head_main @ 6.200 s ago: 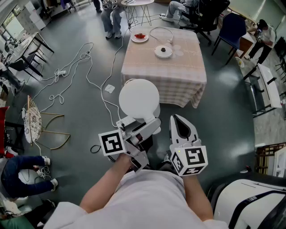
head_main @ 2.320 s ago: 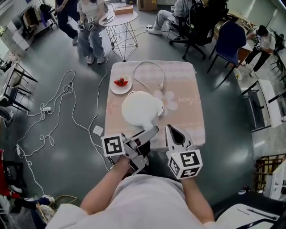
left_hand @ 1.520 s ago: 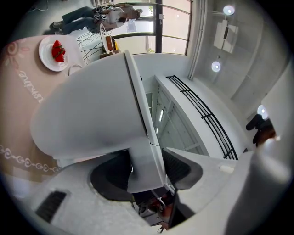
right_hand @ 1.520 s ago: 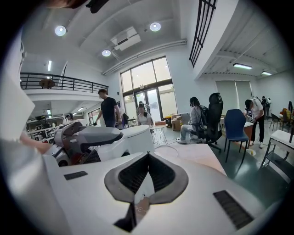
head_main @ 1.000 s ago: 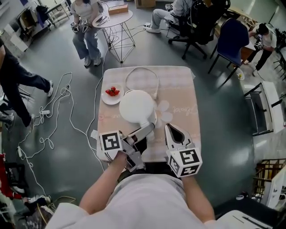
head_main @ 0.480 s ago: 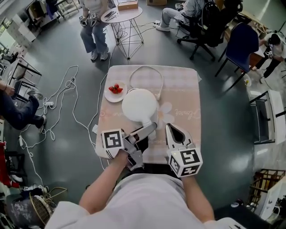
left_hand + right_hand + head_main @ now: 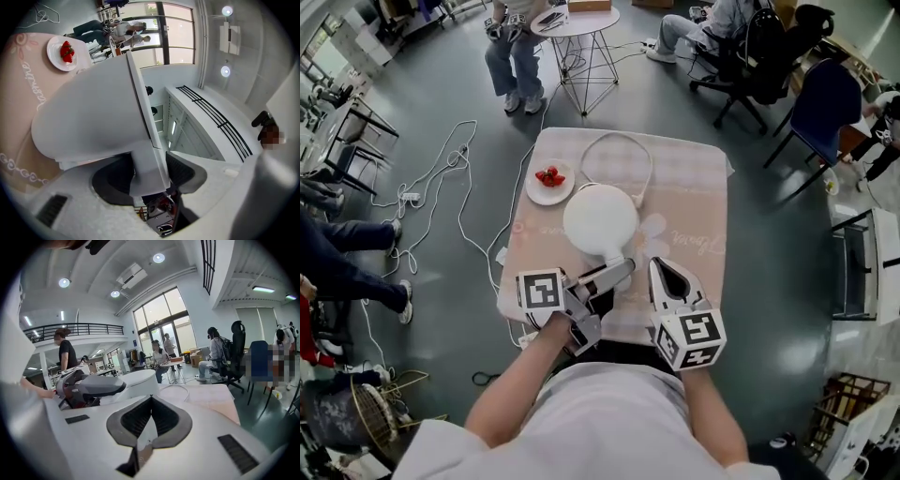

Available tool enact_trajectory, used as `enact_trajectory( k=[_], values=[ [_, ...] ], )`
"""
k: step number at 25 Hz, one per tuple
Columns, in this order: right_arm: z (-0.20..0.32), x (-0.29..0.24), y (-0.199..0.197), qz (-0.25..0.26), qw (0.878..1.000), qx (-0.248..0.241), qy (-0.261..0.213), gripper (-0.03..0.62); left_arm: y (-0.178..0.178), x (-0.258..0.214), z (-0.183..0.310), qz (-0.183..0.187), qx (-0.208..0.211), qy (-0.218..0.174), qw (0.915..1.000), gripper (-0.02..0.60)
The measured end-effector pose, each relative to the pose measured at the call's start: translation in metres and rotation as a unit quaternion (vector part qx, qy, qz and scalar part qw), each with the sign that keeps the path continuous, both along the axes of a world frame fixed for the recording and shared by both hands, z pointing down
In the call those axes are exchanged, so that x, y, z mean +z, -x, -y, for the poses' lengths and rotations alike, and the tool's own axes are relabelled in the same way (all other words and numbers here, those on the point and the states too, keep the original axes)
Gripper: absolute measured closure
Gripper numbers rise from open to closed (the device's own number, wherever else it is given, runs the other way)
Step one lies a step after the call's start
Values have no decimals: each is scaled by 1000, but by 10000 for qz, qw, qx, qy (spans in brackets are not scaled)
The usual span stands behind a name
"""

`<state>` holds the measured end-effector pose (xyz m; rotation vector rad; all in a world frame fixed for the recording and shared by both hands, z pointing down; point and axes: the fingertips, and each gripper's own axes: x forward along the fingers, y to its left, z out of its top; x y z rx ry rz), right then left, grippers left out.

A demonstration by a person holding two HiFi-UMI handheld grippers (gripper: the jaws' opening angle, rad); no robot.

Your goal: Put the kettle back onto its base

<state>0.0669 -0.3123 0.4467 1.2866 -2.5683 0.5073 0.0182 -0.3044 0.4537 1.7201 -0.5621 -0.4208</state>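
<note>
Nearest the person, the right gripper point(image 7: 661, 265) hangs over the near edge of the table point(image 7: 698, 192) with its jaws pressed together and nothing between them. Just to its left, the left gripper point(image 7: 617, 274) stands wide, both pads clamped on the handle point(image 7: 146, 159) of the white electric kettle point(image 7: 600, 217). The kettle is upright, its long axis vertical and its flat round lid facing up; the handle points back toward the person, into the gripper. It is over the middle of the pink checked cloth, a little left of centre, and covers the spot where the white cord point(image 7: 616, 135) ends — whether it rests on anything below cannot be told. To the right lies a broad stretch of bare cloth out to the table's edge; on the left the room is tighter, with a plate of strawberries point(image 7: 549, 180) near the kettle's far-left side, apart from it. The cord loops over the far half of the table, beyond the kettle. Past the table stand a round side table point(image 7: 575, 19) on wire legs, a seated person point(image 7: 517, 47) and office chairs point(image 7: 769, 47) — with loose cables point(image 7: 450, 159) trailing over the floor at the left.
</note>
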Motion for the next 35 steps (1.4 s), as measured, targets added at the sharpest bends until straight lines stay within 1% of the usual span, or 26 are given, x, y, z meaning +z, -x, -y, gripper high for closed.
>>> enact_trajectory(
  k=[5,12,15,20,24,26,30,33,35],
  values=[
    [3,3,0,40,9997,-251,55,589,-2,2,-2,26,-162,-48,9999,362],
    [6,7,4,153,9974,-688,115,589,-6,1,0,45,-283,-370,9989,359],
    [7,10,8,213,9954,-926,135,589,-8,4,0,92,-406,-353,9985,357],
    [5,8,20,310,9910,-1296,149,589,-7,4,-1,358,-545,-439,9969,356],
    [3,7,23,355,9887,-1443,192,589,-9,4,-1,550,-516,-462,9961,353],
    [2,7,26,368,9879,-1496,191,589,-8,5,-2,639,-493,-485,9956,348],
    [-1,3,29,370,9873,-1538,162,589,-1,6,-9,783,-575,-500,9940,313],
    [-5,0,30,343,9878,-1513,141,589,5,3,-13,1007,-694,-590,9907,313],
    [-8,-2,31,322,9884,-1482,114,589,14,3,-16,1188,-859,-632,9872,313]
  ],
)
